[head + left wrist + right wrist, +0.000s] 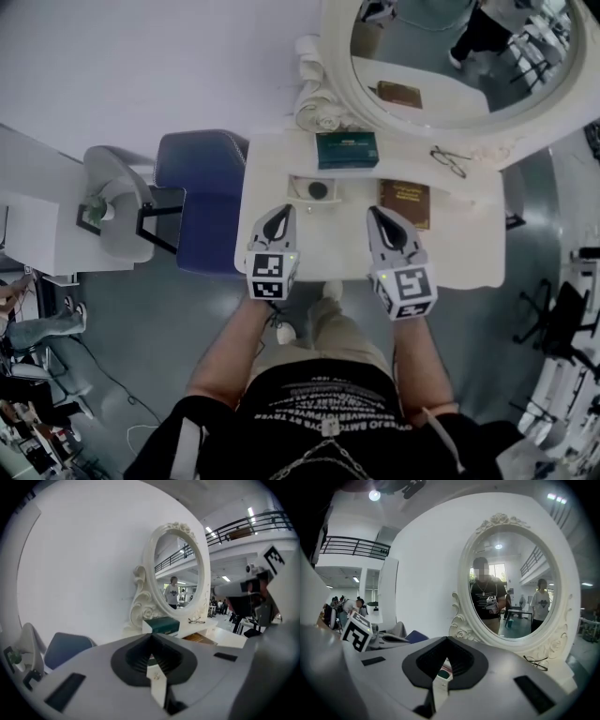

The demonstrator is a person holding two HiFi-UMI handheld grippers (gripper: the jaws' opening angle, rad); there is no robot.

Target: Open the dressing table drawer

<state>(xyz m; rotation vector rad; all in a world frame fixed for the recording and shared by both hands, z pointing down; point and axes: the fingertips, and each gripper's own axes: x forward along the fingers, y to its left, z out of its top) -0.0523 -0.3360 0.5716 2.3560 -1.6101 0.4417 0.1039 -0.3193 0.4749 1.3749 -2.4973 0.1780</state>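
The white dressing table (pixel 469 253) stands below me with its oval mirror (pixel 450 56) at the back. Its drawer is hidden under the tabletop in all views. My left gripper (pixel 284 211) hovers over the front left of the tabletop, jaws together and empty. My right gripper (pixel 376 213) hovers beside it over the front middle, jaws likewise closed on nothing. In the left gripper view the left gripper (pixel 151 641) points at the mirror frame (pixel 140 597). The right gripper (pixel 446 641) faces the mirror (pixel 511 583) in its own view.
On the tabletop lie a green box (pixel 347 149), a small tray (pixel 315 189), a brown book (pixel 405 202) and glasses (pixel 450 161). A blue chair (pixel 200 202) stands against the table's left side, with a grey chair (pixel 117 202) further left.
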